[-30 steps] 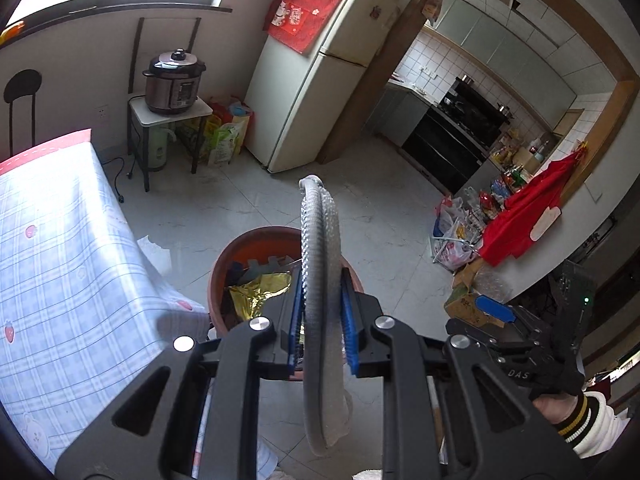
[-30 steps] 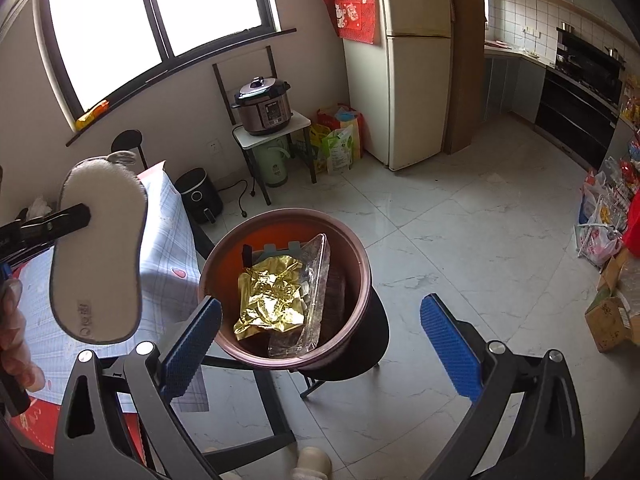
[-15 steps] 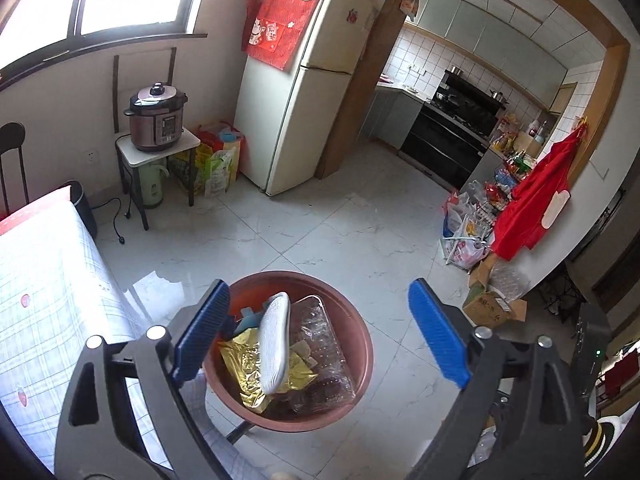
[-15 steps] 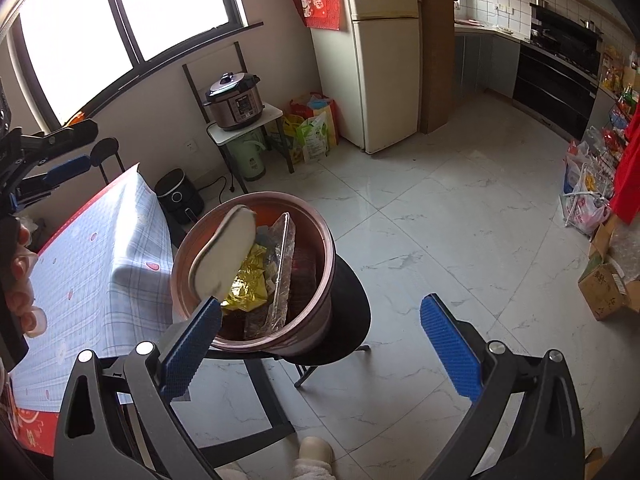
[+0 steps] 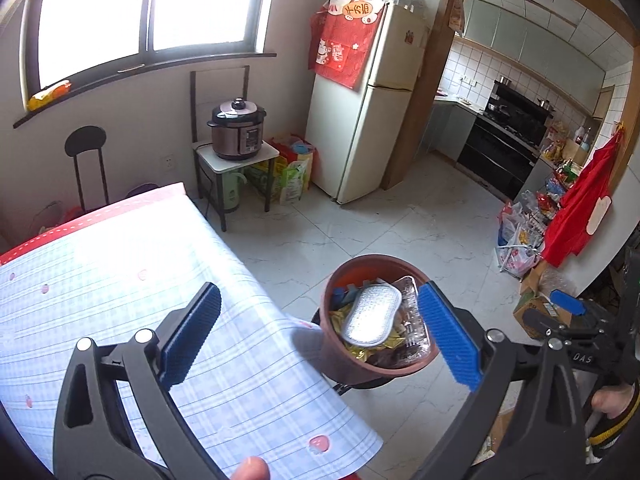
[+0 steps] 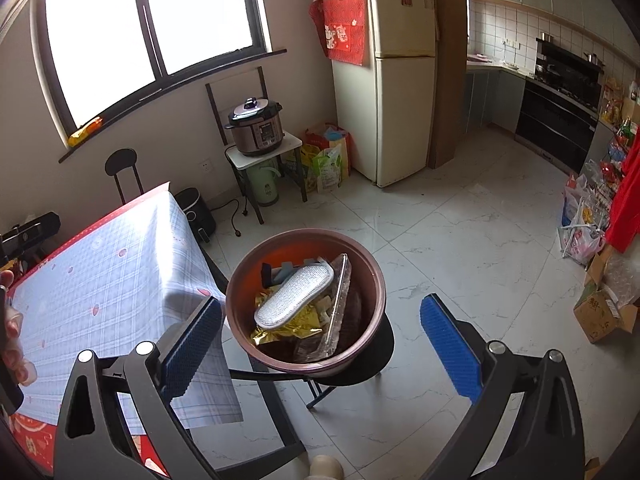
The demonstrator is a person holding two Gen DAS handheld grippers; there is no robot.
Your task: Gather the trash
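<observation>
In the left wrist view, the left hand-held gripper was released, jaws spread wide and grasping nothing, above the edge of the worktop with its plaid cloth. The white insole lay flat on top of the trash in the brown bin, over gold foil wrapper and a clear plastic tray. In the right wrist view, the right hand-held gripper was likewise released and empty, facing the bin on its black stool. The insole looked light, thin and flexible; an edge-on pinch across its midsection would likely hold best.
</observation>
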